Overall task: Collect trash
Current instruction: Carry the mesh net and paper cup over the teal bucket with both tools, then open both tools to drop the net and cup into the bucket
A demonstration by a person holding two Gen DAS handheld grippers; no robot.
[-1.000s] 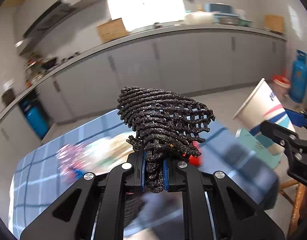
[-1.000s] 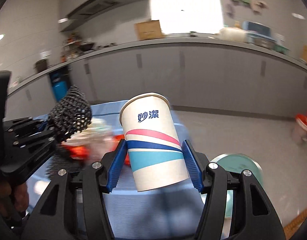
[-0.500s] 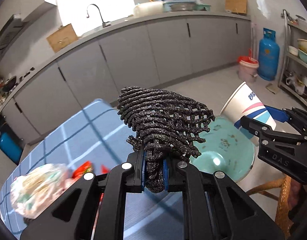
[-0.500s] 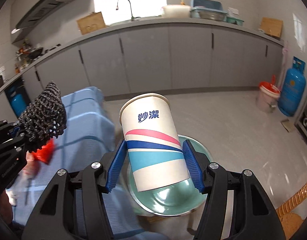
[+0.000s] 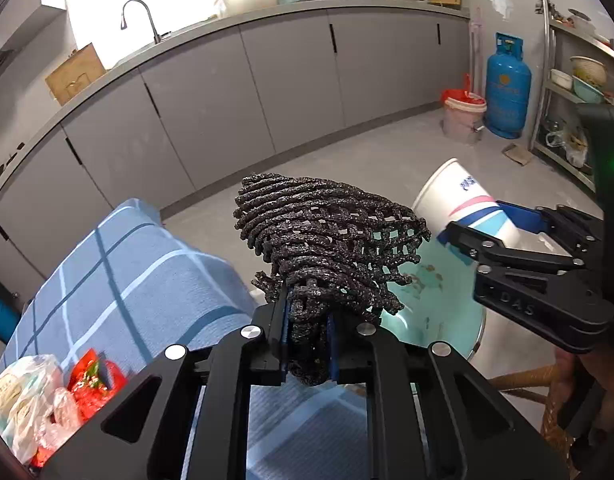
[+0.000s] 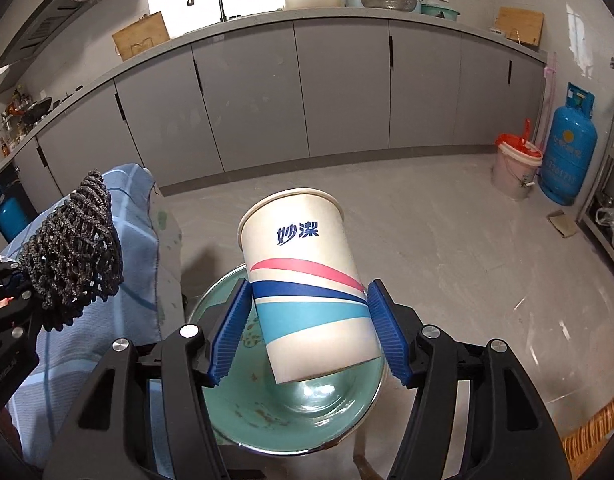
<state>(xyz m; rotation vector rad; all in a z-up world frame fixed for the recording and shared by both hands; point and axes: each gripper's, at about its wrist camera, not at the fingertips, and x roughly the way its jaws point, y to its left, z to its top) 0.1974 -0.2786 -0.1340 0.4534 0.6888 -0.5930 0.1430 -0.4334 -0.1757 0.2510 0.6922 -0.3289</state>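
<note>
My left gripper [image 5: 309, 320] pinches a crumpled black foam net [image 5: 327, 240] between its blue pads; the jaws are opening but still touch the net. My right gripper [image 6: 307, 320] holds a white paper cup [image 6: 307, 280] with red and blue stripes, tilted, rim pointing away. Its jaws are opening too, the pads still against the cup's sides. Right below the cup lies a teal metal bowl [image 6: 307, 420], stained inside. In the left wrist view the bowl [image 5: 435, 292] sits just past the net, with the right gripper [image 5: 483, 224] and cup [image 5: 463, 200] over its far side.
A table with a blue checked cloth [image 5: 127, 280] stands left of the bowl, bearing a red wrapper [image 5: 93, 384] and a plastic bag [image 5: 23, 400]. A wicker seat [image 5: 519, 380] is under the bowl. Grey cabinets [image 6: 339, 92], a lidded bucket [image 6: 515, 164], a gas cylinder [image 6: 567, 148].
Both grippers swung from over the table to the right and sank, so the teal bowl now lies under them. Net and cup stayed in the jaws, which stand slightly wider.
</note>
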